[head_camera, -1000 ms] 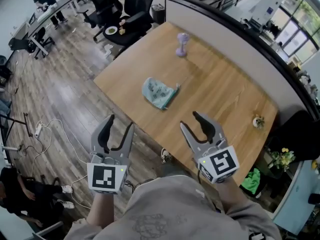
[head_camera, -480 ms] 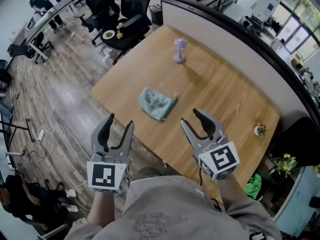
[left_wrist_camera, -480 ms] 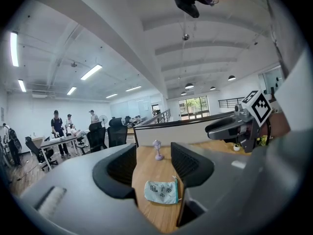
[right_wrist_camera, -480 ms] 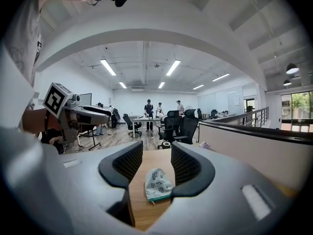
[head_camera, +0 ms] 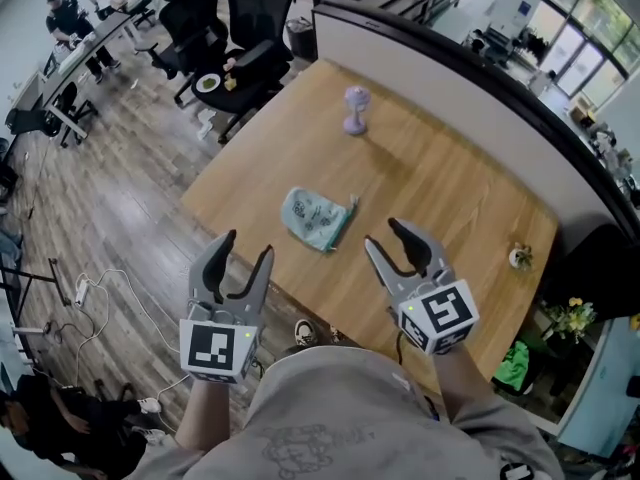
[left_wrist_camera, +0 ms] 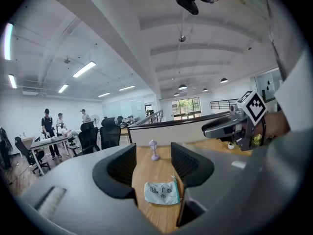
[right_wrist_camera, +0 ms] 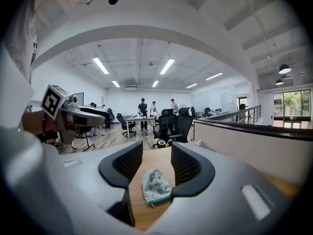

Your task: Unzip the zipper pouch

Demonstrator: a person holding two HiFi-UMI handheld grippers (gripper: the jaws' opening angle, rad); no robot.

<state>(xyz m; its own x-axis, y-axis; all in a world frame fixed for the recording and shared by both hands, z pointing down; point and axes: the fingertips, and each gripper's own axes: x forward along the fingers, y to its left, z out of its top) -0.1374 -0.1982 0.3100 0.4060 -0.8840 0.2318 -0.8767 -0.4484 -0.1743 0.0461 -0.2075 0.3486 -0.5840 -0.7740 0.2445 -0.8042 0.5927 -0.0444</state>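
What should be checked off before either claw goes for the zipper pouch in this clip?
1. The left claw is open and empty: ok.
2. The right claw is open and empty: ok.
3. The zipper pouch lies flat on the table with nothing touching it: ok.
4. The zipper pull is in sight at one corner of the pouch: ok.
5. Both claws are at the pouch: not ok, both hover short of it.
6. The zipper is fully shut: cannot tell.
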